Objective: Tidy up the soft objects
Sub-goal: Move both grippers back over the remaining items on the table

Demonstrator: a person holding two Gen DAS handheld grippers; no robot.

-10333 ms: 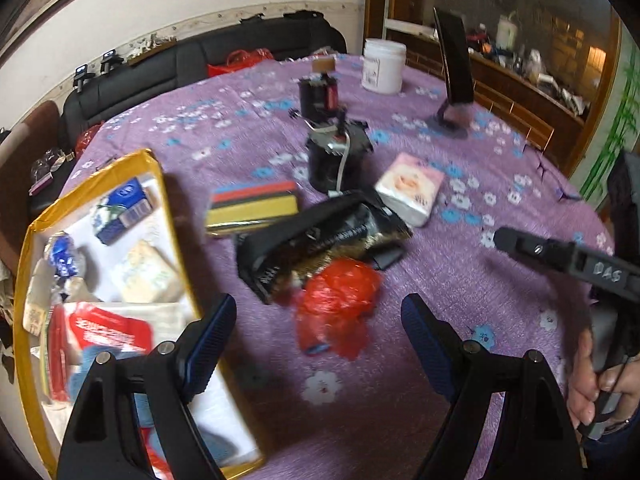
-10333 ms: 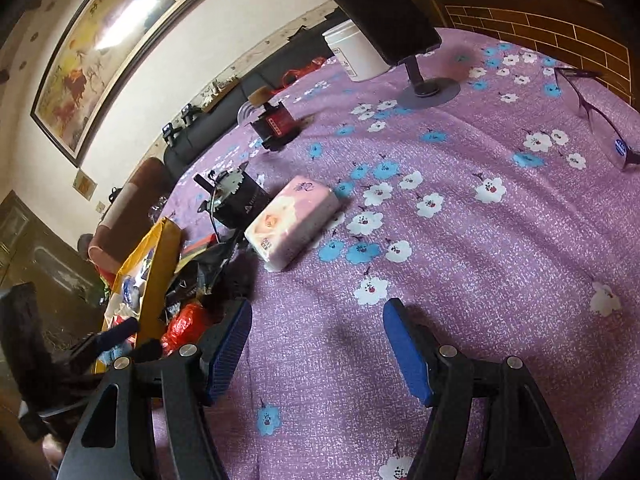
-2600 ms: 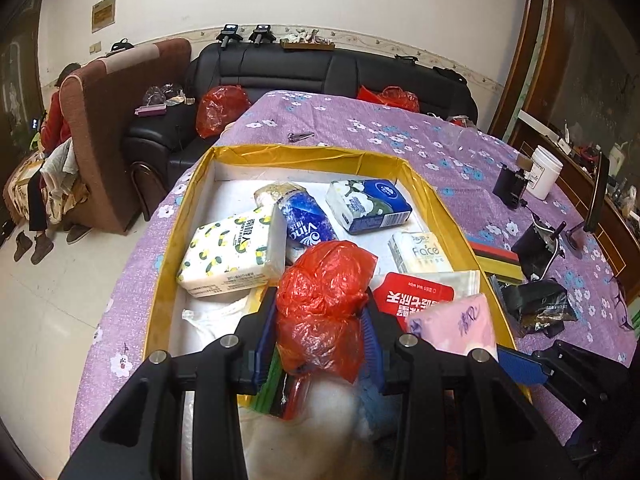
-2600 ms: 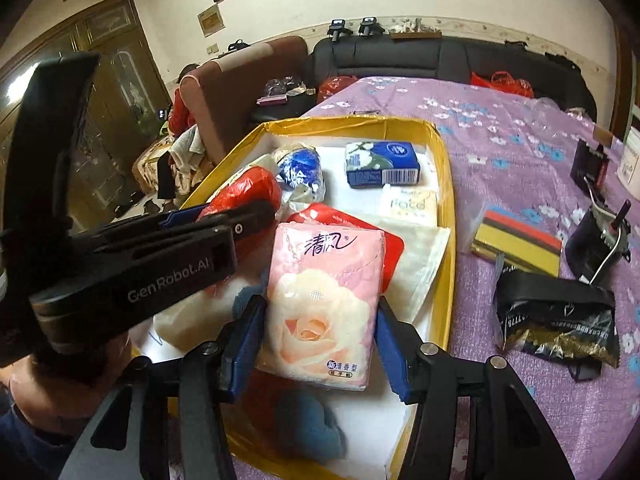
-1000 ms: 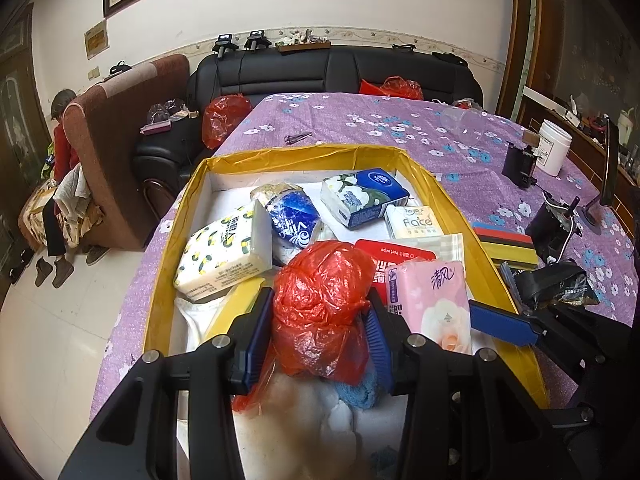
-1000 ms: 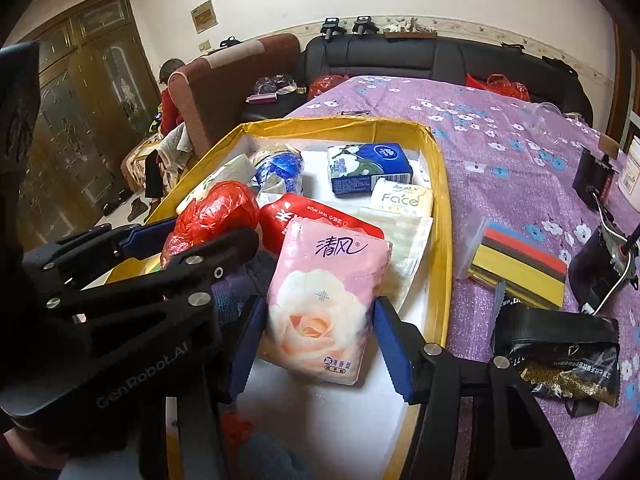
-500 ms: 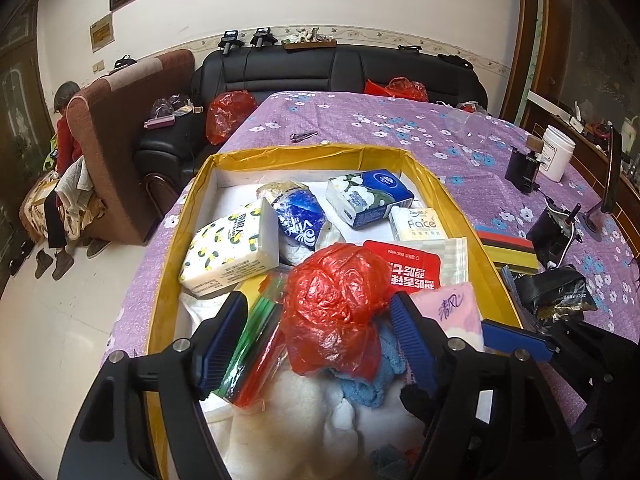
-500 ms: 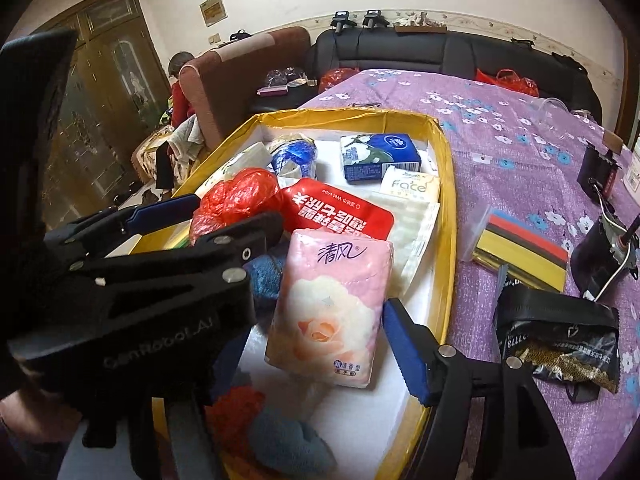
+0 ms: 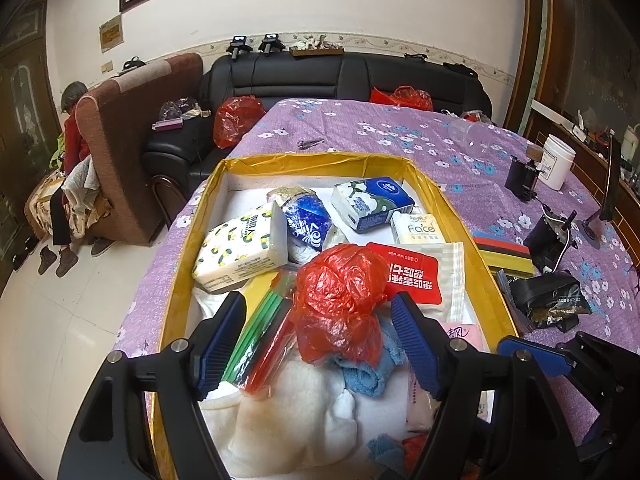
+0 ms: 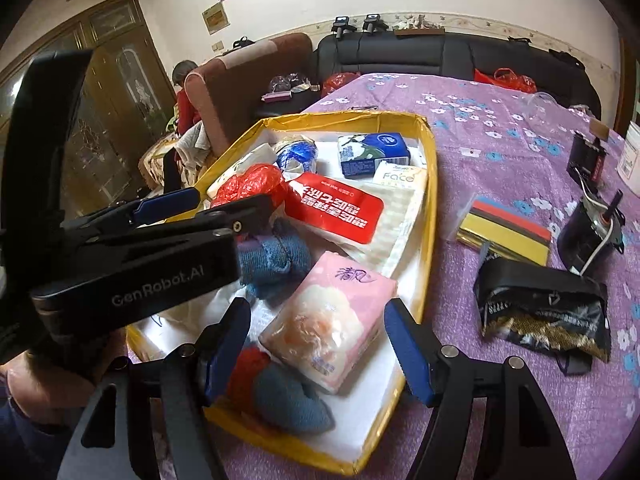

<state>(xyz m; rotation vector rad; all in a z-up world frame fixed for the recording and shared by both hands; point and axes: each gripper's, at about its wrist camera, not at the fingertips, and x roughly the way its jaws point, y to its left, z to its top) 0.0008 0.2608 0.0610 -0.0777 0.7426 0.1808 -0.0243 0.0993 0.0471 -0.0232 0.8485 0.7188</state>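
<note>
Through the left wrist view: left gripper (image 9: 318, 346) jaws having just been spreading apart, letting the crumpled red plastic bag (image 9: 340, 300) settle free between them on the blue towel (image 9: 366, 368) inside the yellow-rimmed white box (image 9: 320, 159), so counting as sorted. Through the right wrist view: right gripper (image 10: 320, 350) jaws likewise parting, leaving the pink rose-printed tissue pack (image 10: 328, 320) lying loose in the box; remaining on the purple flowered desk (image 10: 500, 128), a black foil pouch (image 10: 544, 308) and a striped flat packet (image 10: 506, 232), with the left gripper crowding the box's near side.

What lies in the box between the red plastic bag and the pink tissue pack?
In the right wrist view, blue knitted cloth lies between the red plastic bag and the pink tissue pack, inside the yellow box.
</note>
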